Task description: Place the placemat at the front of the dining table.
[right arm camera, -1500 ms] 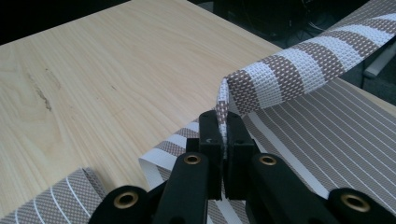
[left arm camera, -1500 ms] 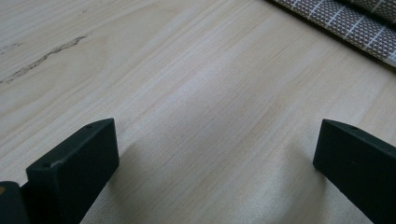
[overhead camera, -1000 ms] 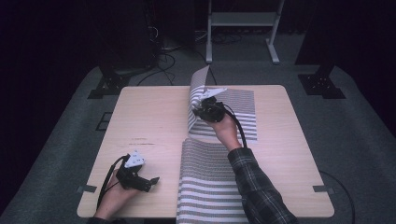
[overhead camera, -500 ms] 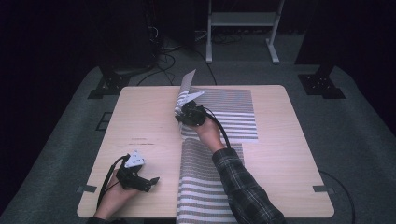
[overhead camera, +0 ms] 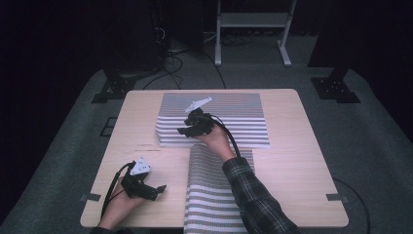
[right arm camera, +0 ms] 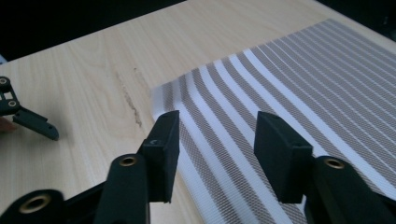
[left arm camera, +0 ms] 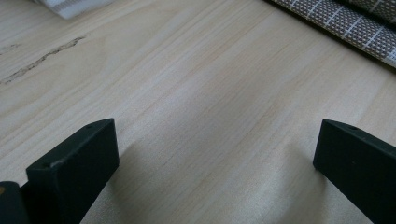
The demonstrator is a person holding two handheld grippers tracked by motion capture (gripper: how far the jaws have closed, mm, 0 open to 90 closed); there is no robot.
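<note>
Fold laid; right gripper (overhead camera: 187,127) has just been opening, jaws half-spread, empty above striped cloth (overhead camera: 214,119). Next: grip the near hanging end.

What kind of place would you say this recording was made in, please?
Probably a lab or studio: a lone wooden table on grey carpet, dark surroundings, loose cables and a metal stand behind.
</note>
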